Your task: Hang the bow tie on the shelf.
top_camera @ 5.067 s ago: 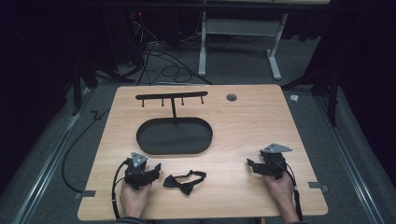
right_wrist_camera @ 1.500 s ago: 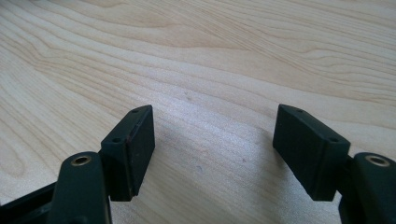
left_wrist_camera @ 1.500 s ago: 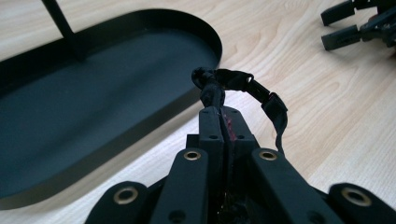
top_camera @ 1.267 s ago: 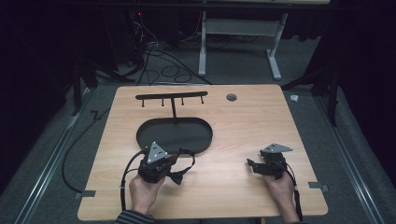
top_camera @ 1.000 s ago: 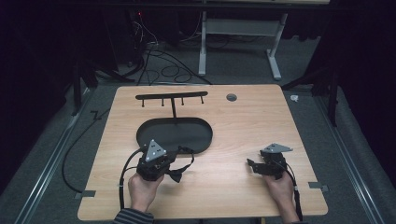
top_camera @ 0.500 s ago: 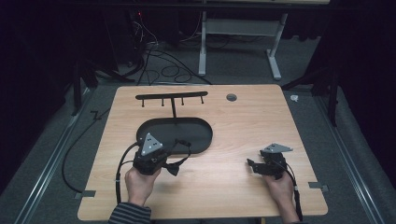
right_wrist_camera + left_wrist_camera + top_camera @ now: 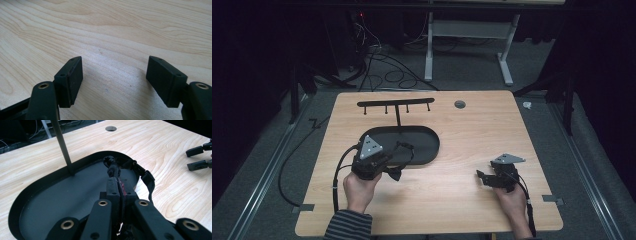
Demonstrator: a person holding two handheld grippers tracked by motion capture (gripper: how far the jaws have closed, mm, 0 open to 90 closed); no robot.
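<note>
Black webbing, a strap (image 7: 140,173) with a buckle, hangs pinched between the closed jaws of the left gripper (image 7: 384,162), lifted clear of the worktop (image 7: 472,135) and now over the near rim of the dark oval tray (image 7: 32,192). Five seconds ago it lay loose on the wood in front of the person; since then the left hand has picked it up and carried it forward. The upright post (image 7: 63,147) of the hook rack rises just beyond, so hanging it looks like the likely next step. The right gripper (image 7: 488,177) rests well apart, jaws wide open and empty.
</note>
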